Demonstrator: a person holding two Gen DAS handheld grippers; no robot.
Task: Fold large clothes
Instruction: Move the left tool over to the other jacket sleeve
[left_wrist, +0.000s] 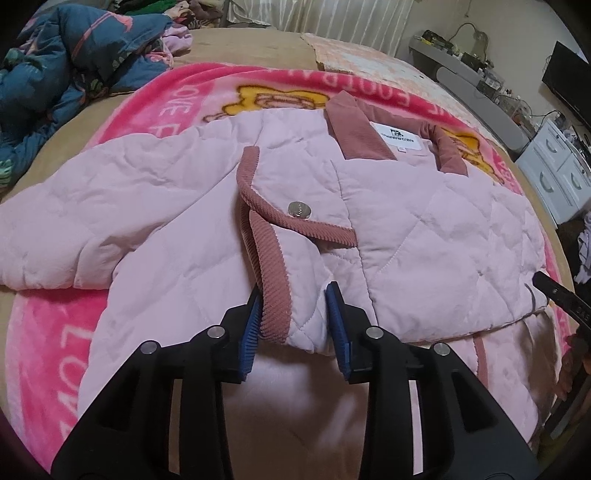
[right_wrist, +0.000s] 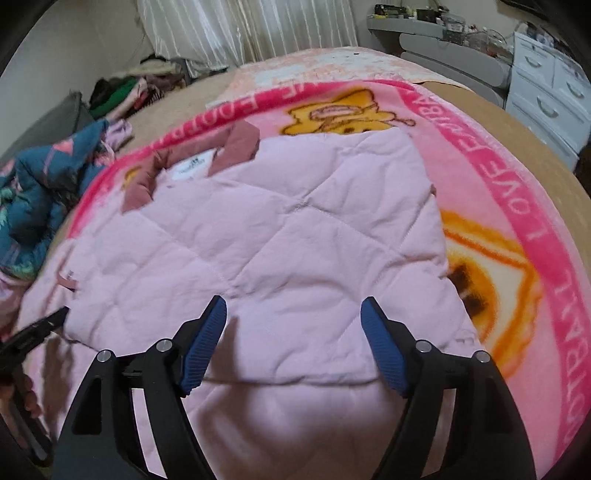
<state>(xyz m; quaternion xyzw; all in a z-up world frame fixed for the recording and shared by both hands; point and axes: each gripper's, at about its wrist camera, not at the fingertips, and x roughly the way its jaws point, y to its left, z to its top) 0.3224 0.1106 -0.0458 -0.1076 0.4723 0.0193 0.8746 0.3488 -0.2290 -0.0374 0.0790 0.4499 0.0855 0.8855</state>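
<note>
Left wrist view: jacket (left_wrist: 424, 221) lies lengthwise, collar (left_wrist: 354, 129) apparently pointing away.

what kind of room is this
Most likely a bedroom at home: a pink jacket lies on a blanketed bed, with a white chest of drawers and a heap of clothes nearby.

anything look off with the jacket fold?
Slightly. On the pink jacket, the corduroy-trimmed front edge is flipped back and crooked between the left gripper pads instead of lying flat. The right-hand panel lies smooth.
</note>
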